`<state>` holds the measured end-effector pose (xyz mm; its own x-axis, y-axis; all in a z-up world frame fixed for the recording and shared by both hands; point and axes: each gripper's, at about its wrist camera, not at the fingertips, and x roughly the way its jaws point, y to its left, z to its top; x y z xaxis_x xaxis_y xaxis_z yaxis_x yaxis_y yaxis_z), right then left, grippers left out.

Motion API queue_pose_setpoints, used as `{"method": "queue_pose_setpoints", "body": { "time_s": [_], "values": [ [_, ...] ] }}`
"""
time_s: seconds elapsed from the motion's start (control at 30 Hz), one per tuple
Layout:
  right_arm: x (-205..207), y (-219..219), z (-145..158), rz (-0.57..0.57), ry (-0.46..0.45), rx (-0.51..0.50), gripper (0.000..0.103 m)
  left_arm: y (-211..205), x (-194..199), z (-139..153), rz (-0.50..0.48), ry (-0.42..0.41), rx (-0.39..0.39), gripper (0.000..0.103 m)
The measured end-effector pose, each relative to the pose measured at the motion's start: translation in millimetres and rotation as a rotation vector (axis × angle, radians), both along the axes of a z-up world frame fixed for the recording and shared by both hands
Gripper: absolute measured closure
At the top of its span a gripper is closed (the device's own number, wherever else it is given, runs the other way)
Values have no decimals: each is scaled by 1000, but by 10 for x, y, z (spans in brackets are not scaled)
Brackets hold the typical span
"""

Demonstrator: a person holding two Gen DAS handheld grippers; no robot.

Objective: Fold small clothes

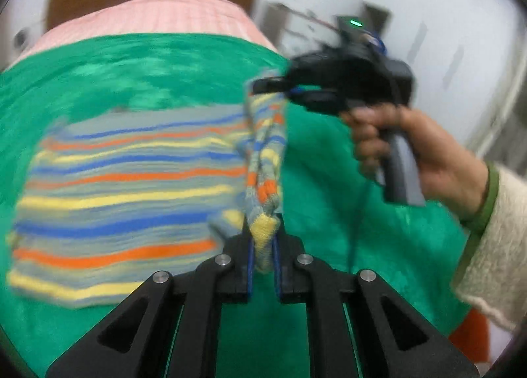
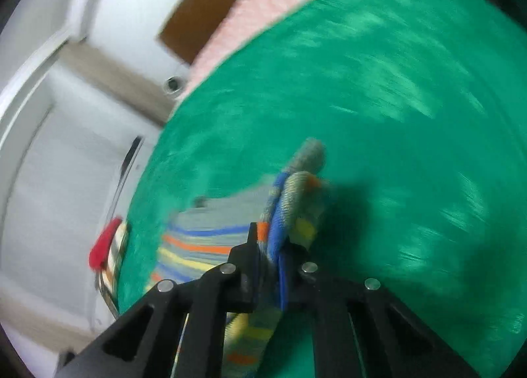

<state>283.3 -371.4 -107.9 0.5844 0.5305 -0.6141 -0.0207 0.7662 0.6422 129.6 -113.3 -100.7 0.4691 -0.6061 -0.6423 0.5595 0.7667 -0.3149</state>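
left wrist view: green blanket [image 1: 164, 74] covers the bed (blurred)
striped knit garment [image 1: 125, 187]: flat on blanket, right edge lifted
left gripper [image 1: 262, 239]: jaws pinched on garment's near corner
right gripper [image 1: 268, 86]: jaws clamped on far corner

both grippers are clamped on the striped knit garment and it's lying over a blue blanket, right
Not quite: the blanket is green, not blue, as the left wrist view shows. The rest holds: the left gripper and the right gripper are both shut on the grey knit garment with blue, orange and yellow stripes, which lies over that blanket.
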Motion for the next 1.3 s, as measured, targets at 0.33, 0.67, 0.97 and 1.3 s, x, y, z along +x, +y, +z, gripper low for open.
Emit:
{"method": "queue_pose_setpoints", "body": {
  "time_s": [0.33,0.67,0.97,1.3],
  "values": [
    [772,2071,130,251,4,-49,94,1411,320,-226,299,129,-45,96],
    [753,2575,-230,232,15,92,55,1879,257,-293,407,148,-32,30],
    [-562,2114,-89,392,-153,-318,39,1735,630,-581,523,190,195,25],
    [-1566,1823,137,186,-258,-433,19,1678,124,-40,529,41,249,10]
  ]
}}
